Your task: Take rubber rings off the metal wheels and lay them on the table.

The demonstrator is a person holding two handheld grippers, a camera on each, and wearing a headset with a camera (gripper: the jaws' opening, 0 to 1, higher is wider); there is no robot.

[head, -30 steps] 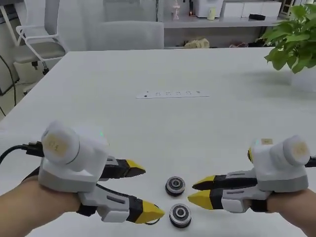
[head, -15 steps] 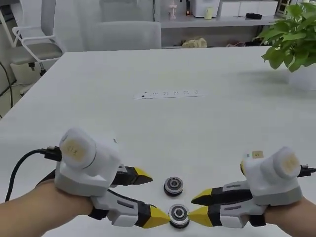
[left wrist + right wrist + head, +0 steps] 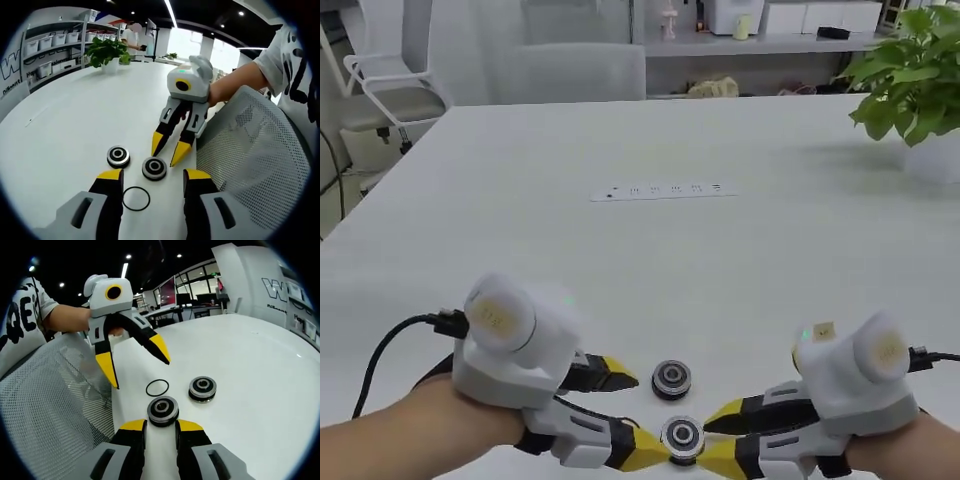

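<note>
In the last second both grippers have closed in on the near wheel (image 3: 681, 434). The left gripper (image 3: 647, 418) flanks it from the left, fingers (image 3: 111, 181) spread wide and empty. The right gripper (image 3: 708, 438) comes from the right, fingers (image 3: 135, 427) narrowly parted, holding nothing. A loose rubber ring (image 3: 136, 198) lies just left of that wheel and the far wheel (image 3: 671, 378) waits beyond, so the next removal looks imminent. The pale table (image 3: 620, 270) carries a socket strip (image 3: 663, 190), with a potted plant (image 3: 910, 70) far right.

Near wheel (image 3: 682, 434), far wheel (image 3: 671, 378) lying flat, black ring (image 3: 157, 387) alongside
</note>
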